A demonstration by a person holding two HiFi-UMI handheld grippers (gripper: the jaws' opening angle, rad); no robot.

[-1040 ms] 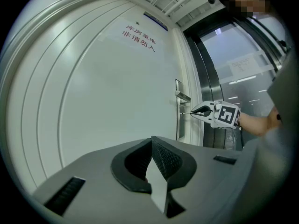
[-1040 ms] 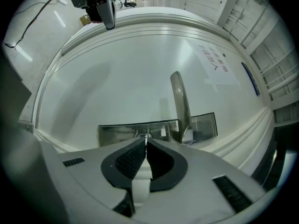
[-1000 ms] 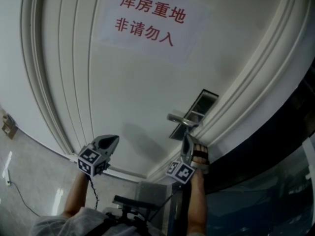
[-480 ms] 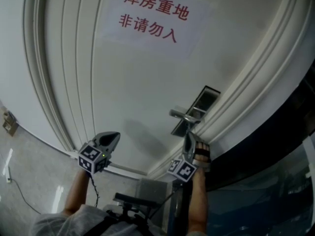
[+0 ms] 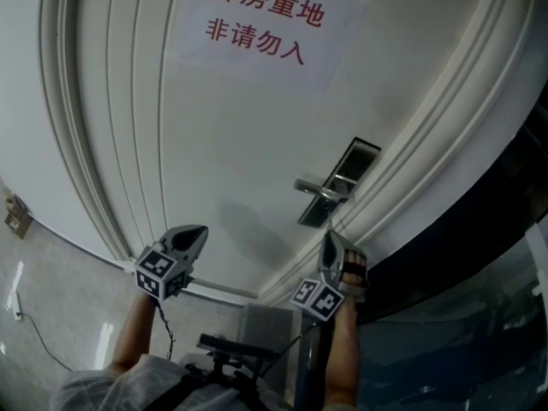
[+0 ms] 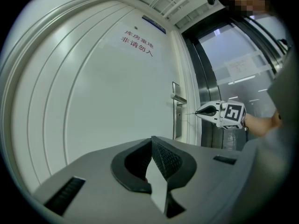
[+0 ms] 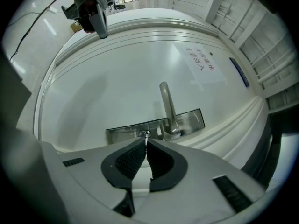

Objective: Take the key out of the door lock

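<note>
My right gripper (image 7: 146, 142) is shut on the key (image 7: 146, 136), whose thin blade sticks out past the fingertips toward the keyhole in the steel lock plate (image 7: 124, 133). In the left gripper view the key (image 6: 189, 114) shows as a fine line, with a small gap between its tip and the lock plate (image 6: 175, 125). The lever handle (image 7: 167, 104) juts out just above. In the head view the right gripper (image 5: 328, 236) sits just below the lock plate (image 5: 364, 157). My left gripper (image 5: 199, 232) hangs shut and empty, left of the lock, near the door panel.
The white moulded door (image 5: 214, 144) carries a paper sign (image 5: 257, 28) with red characters. A dark metal-and-glass frame (image 5: 479, 255) runs along the door's right side. A tiled floor with a cable (image 5: 34, 332) lies at lower left.
The right gripper has drawn back from the lock plate, so the gap between its tips and the plate has grown. The left gripper has hardly moved.
</note>
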